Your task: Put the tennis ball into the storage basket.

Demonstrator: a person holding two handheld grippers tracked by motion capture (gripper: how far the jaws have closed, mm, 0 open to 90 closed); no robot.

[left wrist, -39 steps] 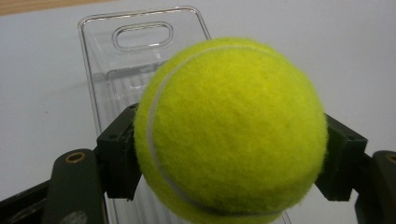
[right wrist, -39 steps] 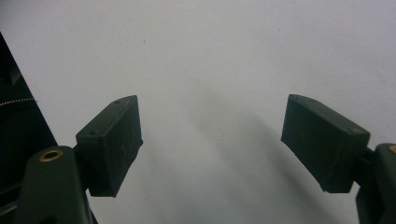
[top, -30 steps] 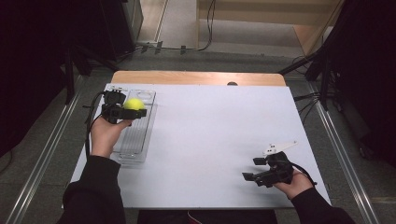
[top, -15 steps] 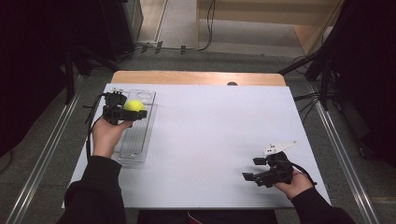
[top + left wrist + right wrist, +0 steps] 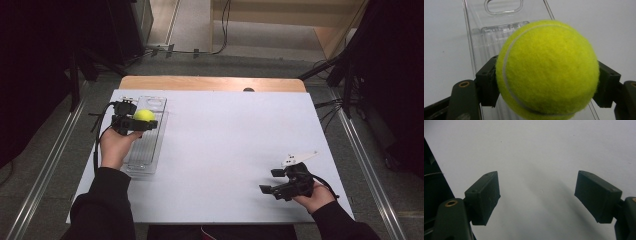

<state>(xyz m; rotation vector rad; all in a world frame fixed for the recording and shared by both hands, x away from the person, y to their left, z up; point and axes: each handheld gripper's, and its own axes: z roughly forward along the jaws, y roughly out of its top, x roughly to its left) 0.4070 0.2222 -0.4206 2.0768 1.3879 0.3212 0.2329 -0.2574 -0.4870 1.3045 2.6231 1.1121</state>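
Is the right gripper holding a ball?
No, the right gripper has open jaws with just bare table between them.

White desk (image 5: pixel 220 150) w/ wooden strip at far edge. Left gripper (image 5: pixel 142 120) holds a yellow tennis ball (image 5: pixel 144 115) above a clear plastic tray (image 5: pixel 150 145) at desk's left side. Right gripper (image 5: pixel 269 181) sits near front right corner, fingers apart, nothing between them, well apart from tray.

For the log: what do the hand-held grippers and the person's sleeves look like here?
Both are black. The left hand-held gripper trails a black cable. The right hand-held gripper carries a pale three-cornered plate on top and has blocky black pads on arms with brass-coloured eyelets. The sleeves are dark, long, and end at the wrists.
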